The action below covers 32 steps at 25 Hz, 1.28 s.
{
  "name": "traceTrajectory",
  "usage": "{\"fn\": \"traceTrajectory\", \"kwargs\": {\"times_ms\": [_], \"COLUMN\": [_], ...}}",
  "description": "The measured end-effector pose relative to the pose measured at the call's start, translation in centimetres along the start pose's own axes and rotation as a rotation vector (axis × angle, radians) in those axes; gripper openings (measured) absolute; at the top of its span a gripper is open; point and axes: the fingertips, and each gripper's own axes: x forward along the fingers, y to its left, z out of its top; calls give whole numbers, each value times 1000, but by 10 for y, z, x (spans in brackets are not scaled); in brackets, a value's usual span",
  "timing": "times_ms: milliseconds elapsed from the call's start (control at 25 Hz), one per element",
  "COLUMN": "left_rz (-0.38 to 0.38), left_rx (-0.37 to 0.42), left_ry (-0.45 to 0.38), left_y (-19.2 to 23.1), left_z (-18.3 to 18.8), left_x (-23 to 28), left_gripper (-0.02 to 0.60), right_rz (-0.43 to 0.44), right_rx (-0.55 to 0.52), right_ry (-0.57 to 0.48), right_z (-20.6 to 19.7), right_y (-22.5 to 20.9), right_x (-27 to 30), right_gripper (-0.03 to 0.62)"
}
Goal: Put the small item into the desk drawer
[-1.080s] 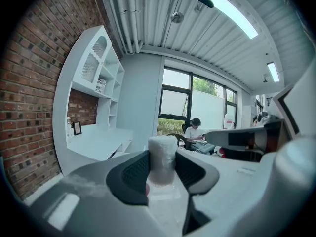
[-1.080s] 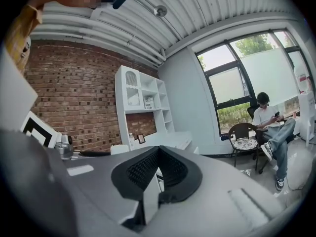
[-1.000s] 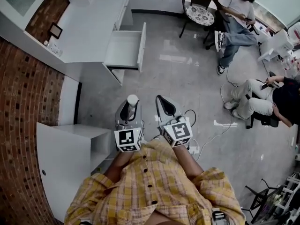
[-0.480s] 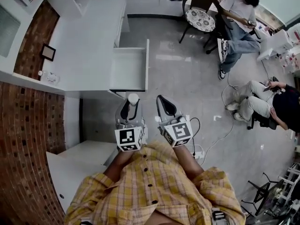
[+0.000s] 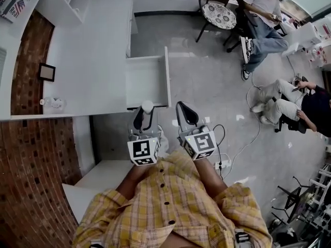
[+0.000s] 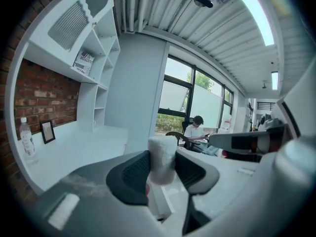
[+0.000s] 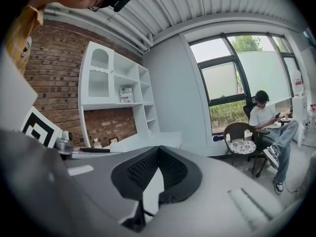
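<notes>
Small white item (image 6: 163, 158): soft-looking, roughly cylindrical, upright. It is pinched between the left gripper (image 5: 143, 118) fingers (image 6: 131, 172), its top protruding beyond their tips. Right gripper (image 5: 186, 114) fingers (image 7: 141, 169) pressed together, empty.

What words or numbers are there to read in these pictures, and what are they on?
No text can be read.
Magazine on the shelf: printed cover, too blurred to read.
Marker cubes: black-and-white square patterns only, no letters.
</notes>
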Motion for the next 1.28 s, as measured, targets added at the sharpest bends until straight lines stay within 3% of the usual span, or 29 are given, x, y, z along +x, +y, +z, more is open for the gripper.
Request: {"fn": "traceTrajectory", "kwargs": {"times_ms": [800, 1280], "left_rz": [27, 61], "left_rx": [-29, -44], "left_ry": [140, 225], "left_y": [38, 57], "left_z": [-34, -58], "left_x": [74, 126], "left_gripper": [169, 169], "right_rz": [4, 2], "right_rx": [65, 102], "right_ry": [71, 131], "right_z": [-32, -60], "right_y": [-42, -91], "right_x": [75, 115], "right_gripper": [-2, -2]}}
